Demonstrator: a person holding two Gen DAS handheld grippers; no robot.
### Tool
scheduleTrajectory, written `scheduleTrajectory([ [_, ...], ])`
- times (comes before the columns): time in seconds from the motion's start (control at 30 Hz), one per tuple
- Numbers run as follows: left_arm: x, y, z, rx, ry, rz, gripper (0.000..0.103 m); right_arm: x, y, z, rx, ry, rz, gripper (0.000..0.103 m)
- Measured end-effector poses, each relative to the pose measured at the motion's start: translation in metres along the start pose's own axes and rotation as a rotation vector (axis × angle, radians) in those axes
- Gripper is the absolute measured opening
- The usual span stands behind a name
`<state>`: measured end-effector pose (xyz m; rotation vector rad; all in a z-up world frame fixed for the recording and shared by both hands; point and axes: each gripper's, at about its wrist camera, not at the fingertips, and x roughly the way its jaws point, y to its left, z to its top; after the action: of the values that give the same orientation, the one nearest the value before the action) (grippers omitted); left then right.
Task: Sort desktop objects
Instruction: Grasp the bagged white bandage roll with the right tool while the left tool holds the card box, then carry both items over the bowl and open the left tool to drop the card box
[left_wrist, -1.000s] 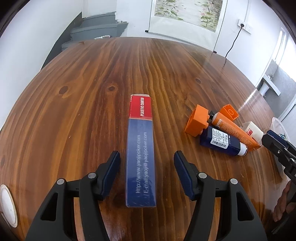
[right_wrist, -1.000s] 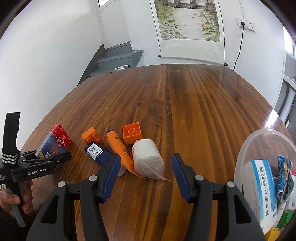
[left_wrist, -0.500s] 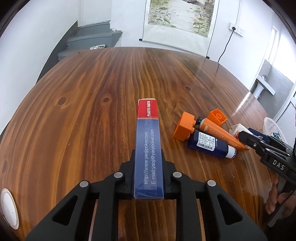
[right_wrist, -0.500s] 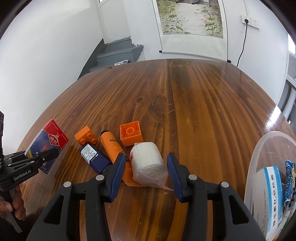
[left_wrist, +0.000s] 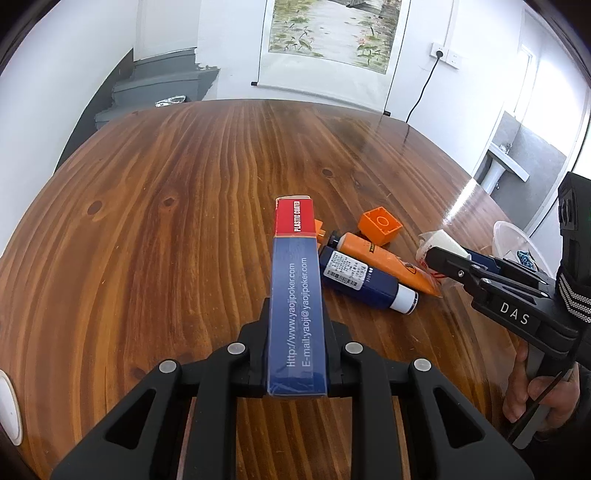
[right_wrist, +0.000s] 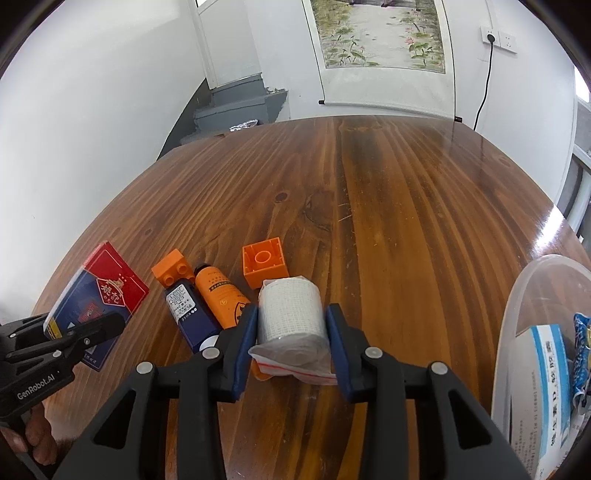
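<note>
One card box (left_wrist: 296, 295) lengthwise, red end forward

Glossy varnished wood table (right_wrist: 388, 206); shiny film-wrapped card box (left_wrist: 295, 295); woven white gauze roll (right_wrist: 290, 310) in clear plastic; matt orange plastic bricks (right_wrist: 264, 262).

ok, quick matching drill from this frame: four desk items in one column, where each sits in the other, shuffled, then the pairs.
Items
1. card box
2. gauze roll
3. medicine box
4. navy tube

Places
A. inside the clear tub
B. clamped in the left gripper
C. flat on the table beside the orange tube
D. between the closing jaws of the right gripper

Pairs: 1-B, 2-D, 3-A, 4-C
</note>
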<state>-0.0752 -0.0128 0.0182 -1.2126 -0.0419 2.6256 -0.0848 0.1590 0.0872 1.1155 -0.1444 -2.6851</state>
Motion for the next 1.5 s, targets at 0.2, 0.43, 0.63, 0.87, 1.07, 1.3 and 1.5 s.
scheduleTrajectory([
  [0.2, -0.004, -0.015, -0.003, 0.009, -0.003, -0.024, 0.021, -0.02, -0.005, 0.001, 0.03, -0.042, 0.008, 0.041],
  [0.43, -0.006, -0.034, -0.004, 0.026, 0.001, -0.056, 0.021, -0.04, -0.009, -0.006, 0.034, -0.077, -0.011, 0.041],
  [0.63, -0.007, -0.056, -0.002, 0.065, -0.001, -0.086, 0.021, -0.066, -0.018, -0.014, 0.037, -0.132, -0.051, 0.041],
  [0.87, -0.007, -0.087, 0.002, 0.105, 0.005, -0.123, 0.021, -0.091, -0.05, -0.023, 0.102, -0.172, -0.091, 0.041],
  [1.07, -0.007, -0.113, 0.008, 0.14, 0.004, -0.147, 0.021, -0.11, -0.082, -0.032, 0.16, -0.193, -0.121, 0.041],
  [1.3, -0.008, -0.157, 0.014, 0.201, 0.001, -0.188, 0.021, -0.139, -0.116, -0.041, 0.207, -0.252, -0.178, 0.041],
  [1.5, -0.007, -0.193, 0.016, 0.236, 0.008, -0.24, 0.021, -0.158, -0.149, -0.051, 0.267, -0.273, -0.227, 0.041],
])
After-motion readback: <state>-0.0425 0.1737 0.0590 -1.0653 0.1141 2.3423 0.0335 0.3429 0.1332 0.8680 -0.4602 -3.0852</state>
